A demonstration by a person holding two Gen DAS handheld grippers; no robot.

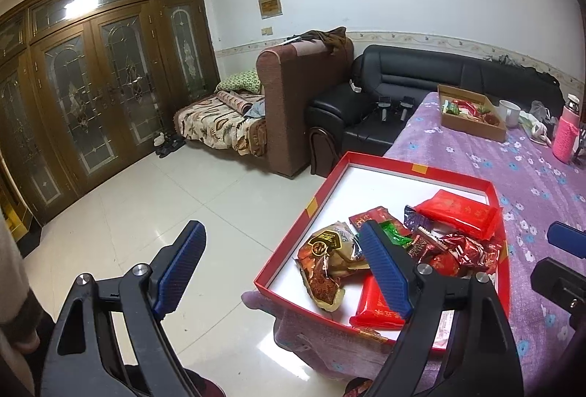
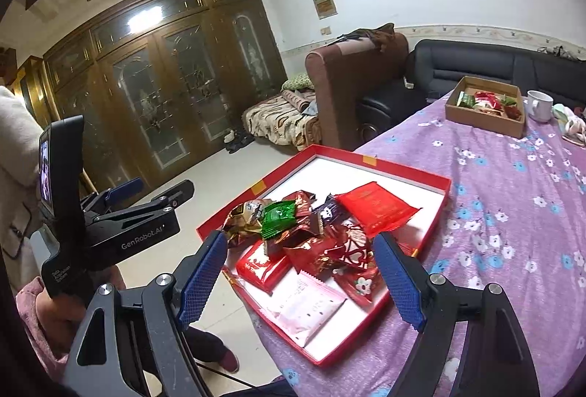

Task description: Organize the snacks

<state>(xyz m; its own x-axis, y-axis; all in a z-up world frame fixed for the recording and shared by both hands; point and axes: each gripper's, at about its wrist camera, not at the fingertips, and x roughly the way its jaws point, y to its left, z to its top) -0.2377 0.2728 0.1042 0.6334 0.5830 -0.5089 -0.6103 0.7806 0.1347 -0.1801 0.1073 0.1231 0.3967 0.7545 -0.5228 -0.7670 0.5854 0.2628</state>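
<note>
A shallow red box (image 1: 331, 182) (image 2: 436, 210) with a white floor sits at the near corner of the table and holds a pile of wrapped snacks (image 1: 436, 236) (image 2: 322, 232): red packets, a green one (image 2: 279, 219), a brown-gold one (image 1: 326, 261) and a pale pink one (image 2: 307, 305). My left gripper (image 1: 282, 250) is open and empty, held over the box's left edge and the floor. My right gripper (image 2: 300, 261) is open and empty, just above the near part of the pile. A brown cardboard box (image 1: 472, 120) (image 2: 483, 115) with more snacks stands at the far side.
The table has a purple flowered cloth (image 2: 505, 214). A white mug (image 2: 539, 106) and a pink bottle (image 1: 567, 133) stand by the cardboard box. A black sofa (image 1: 403, 82), a brown sofa (image 1: 293, 96) and tiled floor (image 1: 175, 206) lie to the left.
</note>
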